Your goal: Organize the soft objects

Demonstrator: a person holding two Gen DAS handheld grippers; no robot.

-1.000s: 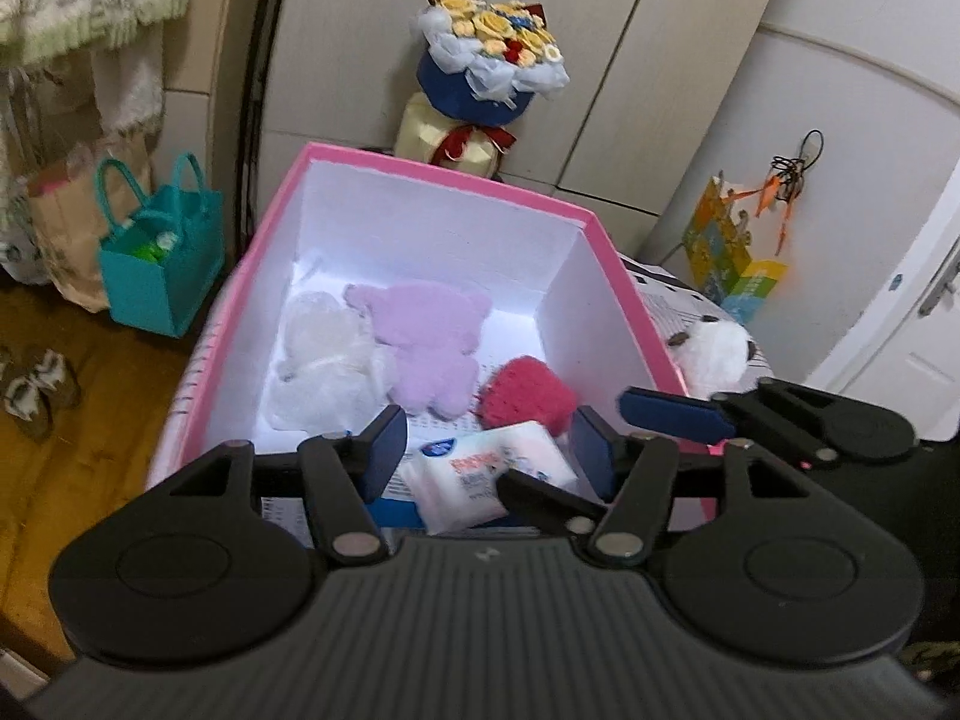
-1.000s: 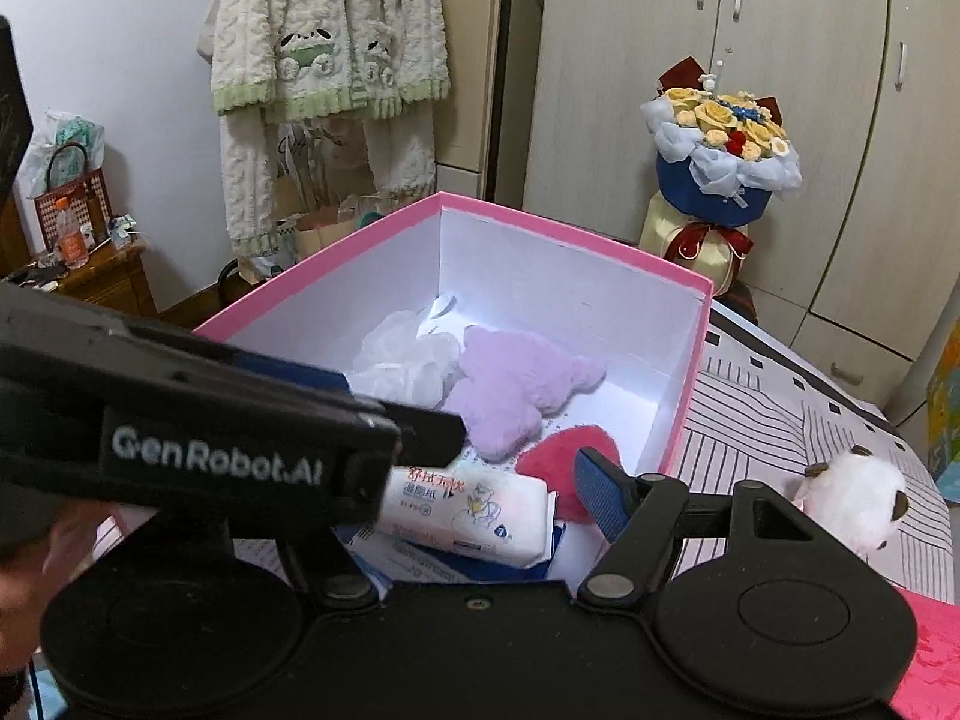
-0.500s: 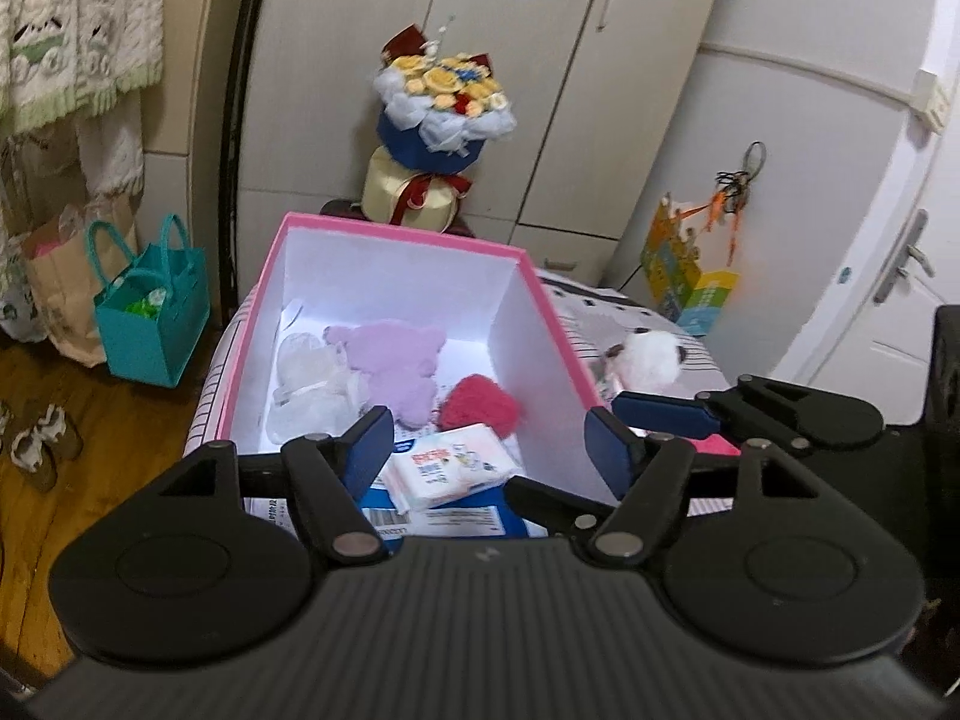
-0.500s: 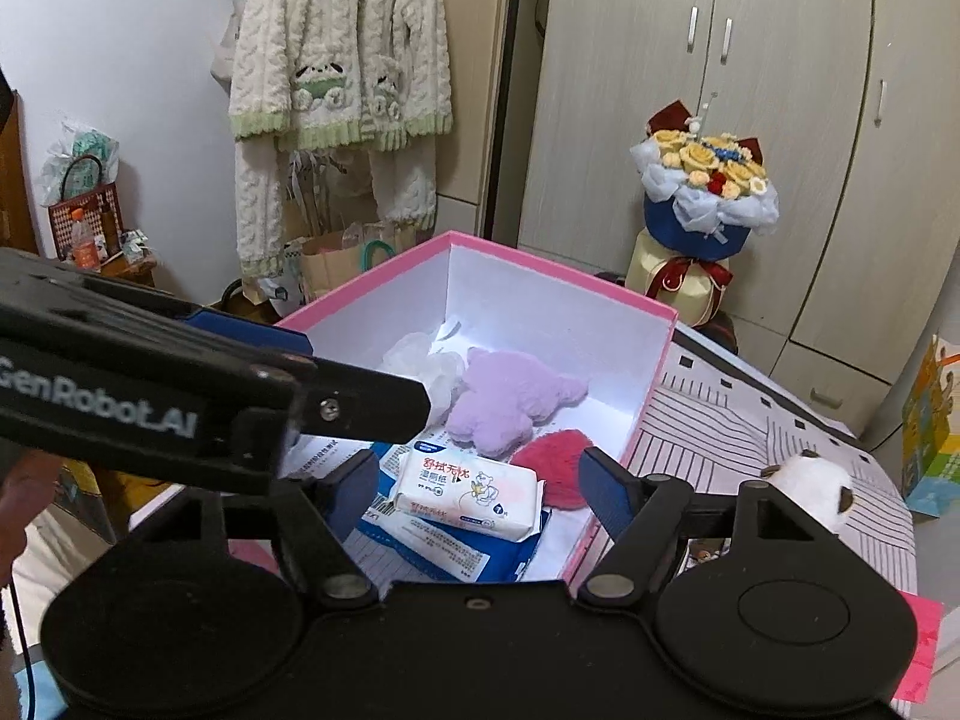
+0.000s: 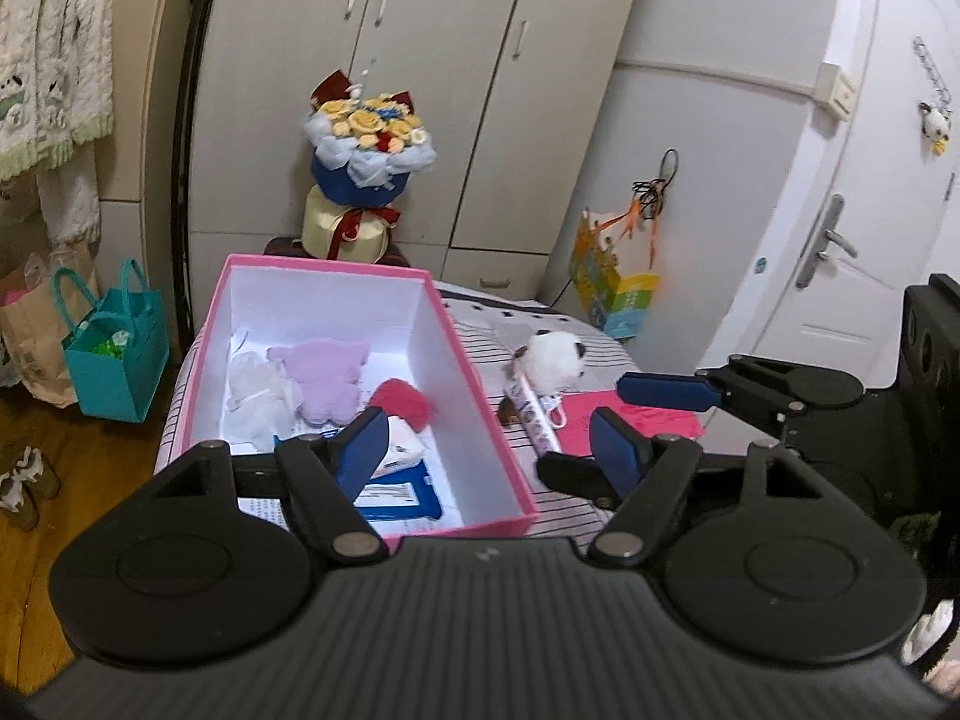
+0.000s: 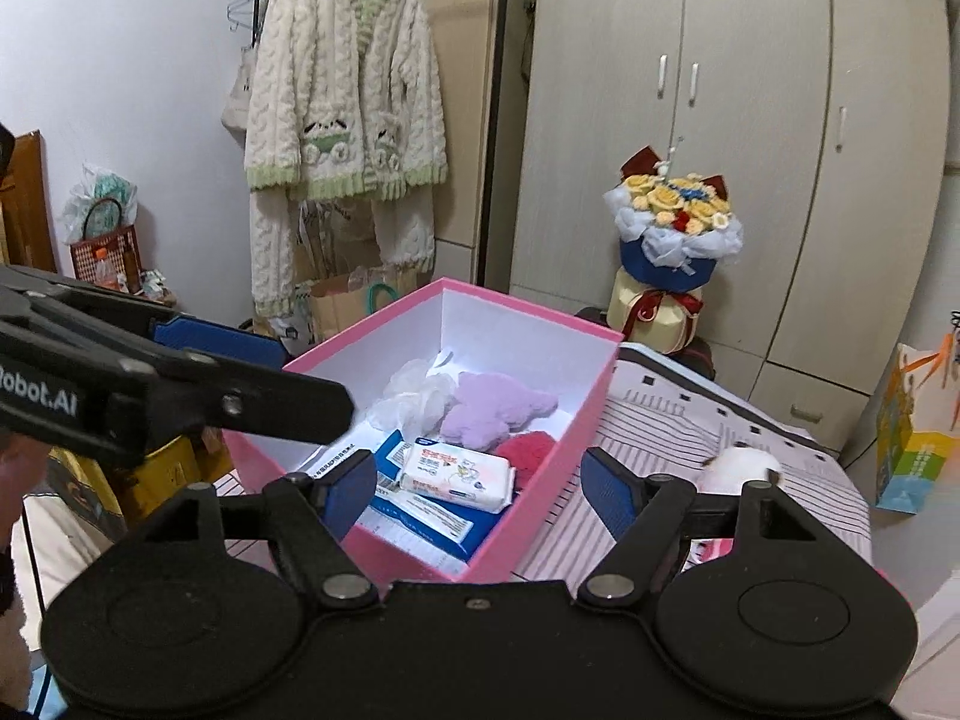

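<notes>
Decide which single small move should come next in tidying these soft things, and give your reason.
Probably carry the open right gripper toward the white plush toy. It lies on the striped cover outside the pink box, while the purple plush and tissue pack are already inside.

home bedroom: wardrobe (image 6: 738, 150), hung cardigan (image 6: 345, 90), bouquet (image 6: 672, 228).

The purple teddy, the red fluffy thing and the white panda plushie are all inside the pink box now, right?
Not quite. The purple teddy and the red fluffy thing are inside the pink box, but the white panda plushie is outside it, lying on the striped cover to its right. The left wrist view shows this clearly.
</notes>
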